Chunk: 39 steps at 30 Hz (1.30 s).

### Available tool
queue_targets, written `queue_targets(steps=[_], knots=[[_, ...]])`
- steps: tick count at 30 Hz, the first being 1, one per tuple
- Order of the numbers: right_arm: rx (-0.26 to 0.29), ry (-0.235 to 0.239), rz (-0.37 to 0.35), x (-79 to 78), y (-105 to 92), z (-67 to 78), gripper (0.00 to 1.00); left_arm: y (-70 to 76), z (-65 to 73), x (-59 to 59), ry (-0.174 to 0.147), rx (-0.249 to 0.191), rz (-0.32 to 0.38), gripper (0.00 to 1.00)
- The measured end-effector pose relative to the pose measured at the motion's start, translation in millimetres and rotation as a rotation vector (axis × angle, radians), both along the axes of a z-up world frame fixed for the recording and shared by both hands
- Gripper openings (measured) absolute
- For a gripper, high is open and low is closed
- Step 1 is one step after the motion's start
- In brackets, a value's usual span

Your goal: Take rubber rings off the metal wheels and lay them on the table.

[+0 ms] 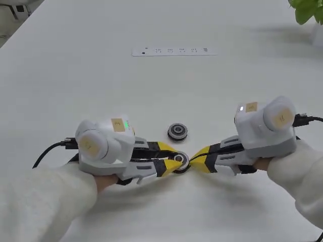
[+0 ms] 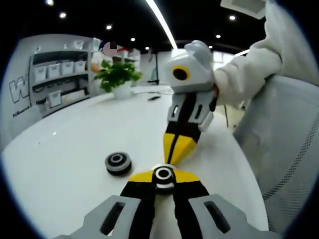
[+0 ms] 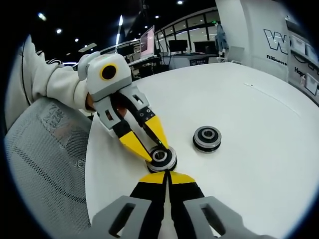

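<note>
A metal wheel with a black rubber ring [image 1: 180, 162] sits low over the white table [image 1: 151, 91], with my left gripper [image 1: 176, 162] shut on it; it also shows in the left gripper view as the held wheel [image 2: 163, 177] and in the right gripper view [image 3: 162, 158]. My right gripper [image 1: 195, 156] comes in from the right, jaws shut, tips against the wheel's rim [image 3: 168, 175]. Whether they pinch the ring I cannot tell. A second wheel [image 1: 177, 131] with its ring on lies flat just beyond [image 2: 118, 163] [image 3: 207, 138].
A white power strip [image 1: 174, 51] lies farther back on the table. A potted plant [image 1: 307, 10] stands at the far right corner. A grey mesh chair [image 3: 45, 144] is at the table's near edge.
</note>
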State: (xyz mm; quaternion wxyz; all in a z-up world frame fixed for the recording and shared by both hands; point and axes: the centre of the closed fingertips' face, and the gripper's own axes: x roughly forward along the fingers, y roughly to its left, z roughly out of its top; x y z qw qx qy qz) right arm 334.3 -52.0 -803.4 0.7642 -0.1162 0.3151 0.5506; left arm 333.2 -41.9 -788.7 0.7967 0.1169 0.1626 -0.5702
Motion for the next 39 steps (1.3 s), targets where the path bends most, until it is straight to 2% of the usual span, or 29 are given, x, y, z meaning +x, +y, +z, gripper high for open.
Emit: queue_targets(steps=[4,7,11,19,23,26,39], knots=[[0.003,0.057,-0.044,1.3,-0.8,-0.2,0.00,-0.1,-0.1,-0.4,0.000,0.000,-0.001,0.14],[0.001,0.064,-0.050,0.6,-0.5,0.1,0.00,-0.2,-0.2,-0.6,0.001,-0.003,0.002,0.14],[0.010,0.098,-0.076,-0.9,0.1,1.3,0.00,-0.4,-0.2,-0.9,0.001,-0.003,0.002,0.14],[0.023,0.124,-0.109,0.4,-0.7,1.8,0.00,-0.3,-0.4,-0.8,-0.001,-0.006,0.001,0.14],[0.039,0.163,-0.137,1.1,-1.0,3.3,0.00,-0.2,-0.2,-0.8,-0.004,-0.009,-0.001,0.14],[0.072,0.184,-0.156,4.9,-2.6,6.8,0.00,-0.3,-0.2,-0.8,-0.004,-0.010,0.000,0.14],[0.084,0.213,-0.180,4.6,-0.6,6.9,0.00,-0.3,-0.6,-0.8,-0.003,-0.010,0.001,0.14]])
